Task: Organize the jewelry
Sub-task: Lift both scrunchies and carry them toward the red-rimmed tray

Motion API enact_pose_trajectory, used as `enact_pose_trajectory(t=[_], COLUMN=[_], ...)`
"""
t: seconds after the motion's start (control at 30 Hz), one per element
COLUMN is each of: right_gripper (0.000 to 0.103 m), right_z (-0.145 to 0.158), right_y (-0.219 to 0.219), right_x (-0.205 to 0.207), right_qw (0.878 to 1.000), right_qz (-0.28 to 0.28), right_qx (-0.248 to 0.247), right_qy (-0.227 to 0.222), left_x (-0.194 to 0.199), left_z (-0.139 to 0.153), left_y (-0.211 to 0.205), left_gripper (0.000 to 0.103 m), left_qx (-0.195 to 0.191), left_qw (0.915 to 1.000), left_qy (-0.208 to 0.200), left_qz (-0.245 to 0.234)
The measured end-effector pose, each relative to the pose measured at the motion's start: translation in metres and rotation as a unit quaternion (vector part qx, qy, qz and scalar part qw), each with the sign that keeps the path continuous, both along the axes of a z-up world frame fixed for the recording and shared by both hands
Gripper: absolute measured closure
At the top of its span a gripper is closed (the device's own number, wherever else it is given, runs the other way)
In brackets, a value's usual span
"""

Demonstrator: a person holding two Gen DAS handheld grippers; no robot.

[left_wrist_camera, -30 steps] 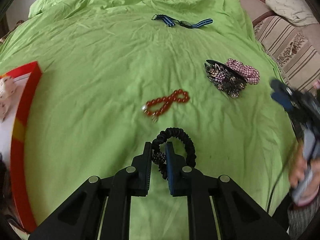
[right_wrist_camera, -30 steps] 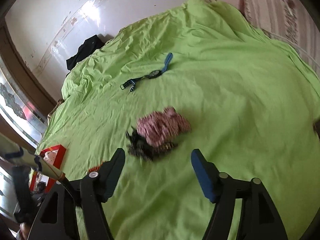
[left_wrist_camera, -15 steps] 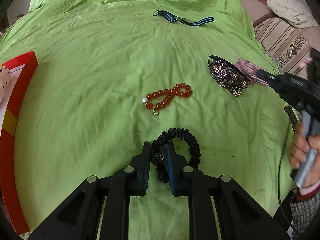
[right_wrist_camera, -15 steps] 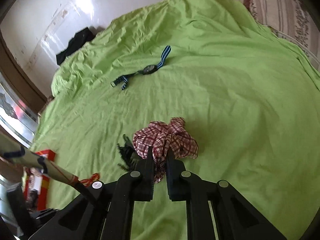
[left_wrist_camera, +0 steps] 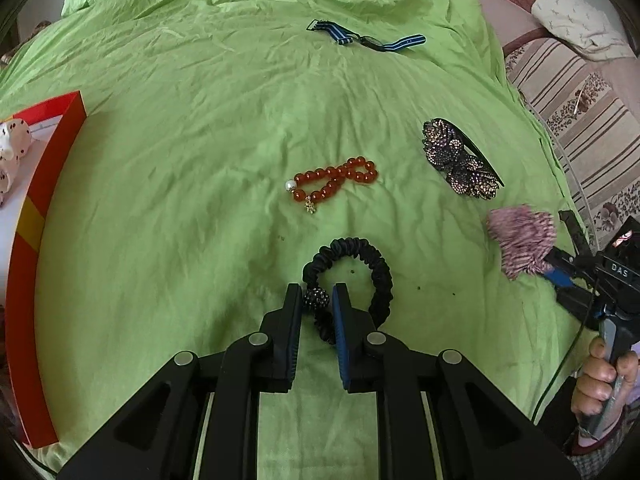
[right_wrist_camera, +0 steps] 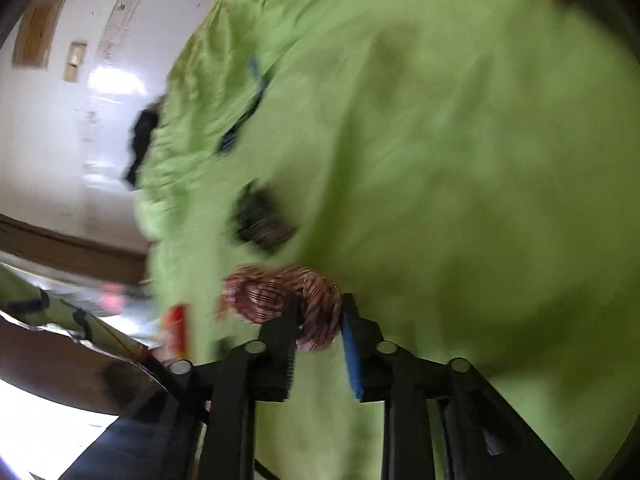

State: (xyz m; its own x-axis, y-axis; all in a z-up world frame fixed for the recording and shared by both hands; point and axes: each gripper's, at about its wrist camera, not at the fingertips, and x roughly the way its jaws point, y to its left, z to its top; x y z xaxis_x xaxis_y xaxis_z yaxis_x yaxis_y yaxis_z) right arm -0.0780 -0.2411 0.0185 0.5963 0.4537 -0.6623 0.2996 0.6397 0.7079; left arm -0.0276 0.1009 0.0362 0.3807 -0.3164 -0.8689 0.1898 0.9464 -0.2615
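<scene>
The left claw [left_wrist_camera: 316, 300] is pinched narrowly on the beaded knot of a black ruched fabric hair tie [left_wrist_camera: 370, 270] lying on the lime-green bedsheet [left_wrist_camera: 200, 160]. The right claw [right_wrist_camera: 318, 312], its jaws opening, has a red-and-white checked fabric scrunchie [right_wrist_camera: 276, 292] between them, lifted off the sheet. Beyond the hair tie lies a red bead bracelet [left_wrist_camera: 332, 184], well apart from a rhinestone flower hair clip [left_wrist_camera: 460, 160].

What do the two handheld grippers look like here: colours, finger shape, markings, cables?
The left gripper is black, with two flat fingers lined by blue pads and round silver pivot pins along angular arms. The right gripper is the same build: black, blue pads, silver pins. From the left view its body bears white lettering, a thin dark cable hangs below it, and its grey handle sits in a hand.
</scene>
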Motion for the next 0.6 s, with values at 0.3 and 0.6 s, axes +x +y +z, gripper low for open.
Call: enact_pose_trajectory(t=[0.3,0.6], right_gripper=[0.035,0.033], right_z=[0.046,0.021], right_y=[0.006,0.03], right_x=[-0.004,0.033], right_qw=[0.988,0.98], right_qz=[0.024,0.065], right_qx=[-0.129,-0.182], right_qy=[-0.08,-0.053], left_x=[0.005,0.01], left_z=[-0.006,-0.01], left_y=[-0.002,-0.002], left_gripper=[0.088,0.088], left_qx=[0.003,-0.002], left_qw=[1.0,1.0], left_qy=[-0.002,-0.008], left_qz=[0.004,0.006])
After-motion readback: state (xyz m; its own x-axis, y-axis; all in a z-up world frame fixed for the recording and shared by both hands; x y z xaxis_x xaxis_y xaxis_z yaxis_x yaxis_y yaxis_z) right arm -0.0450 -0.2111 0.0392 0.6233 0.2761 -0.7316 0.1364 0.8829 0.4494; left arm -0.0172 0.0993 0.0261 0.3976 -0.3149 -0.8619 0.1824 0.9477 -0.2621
